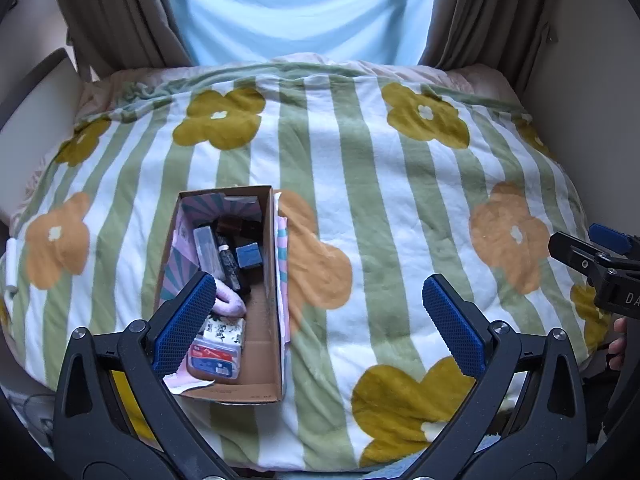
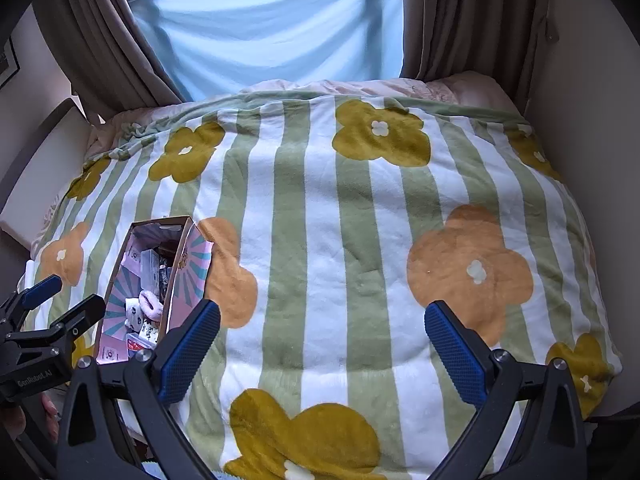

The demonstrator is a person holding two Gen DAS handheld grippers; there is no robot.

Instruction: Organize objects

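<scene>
A cardboard box (image 1: 270, 360) lies on a striped flowered blanket (image 1: 372, 216), left of centre. Inside are a blue cube (image 1: 248, 257), a clear case (image 1: 209, 249), a dark bottle (image 1: 231, 267), a pink soft item (image 1: 231, 302), a patterned pack (image 1: 224, 332) and a red-and-blue pack (image 1: 214, 362). My left gripper (image 1: 320, 320) is open, its left finger over the box's near left side. My right gripper (image 2: 322, 350) is open above bare blanket (image 2: 360, 240), to the right of the box (image 2: 176, 280). Neither holds anything.
Brown curtains (image 1: 112, 20) and a pale blue sheet (image 1: 296, 8) hang behind the bed. A white headboard panel (image 1: 36, 120) stands at the left, a wall at the right. A small white object (image 1: 11, 266) lies at the blanket's left edge. The right gripper's body (image 1: 600, 268) shows at the right.
</scene>
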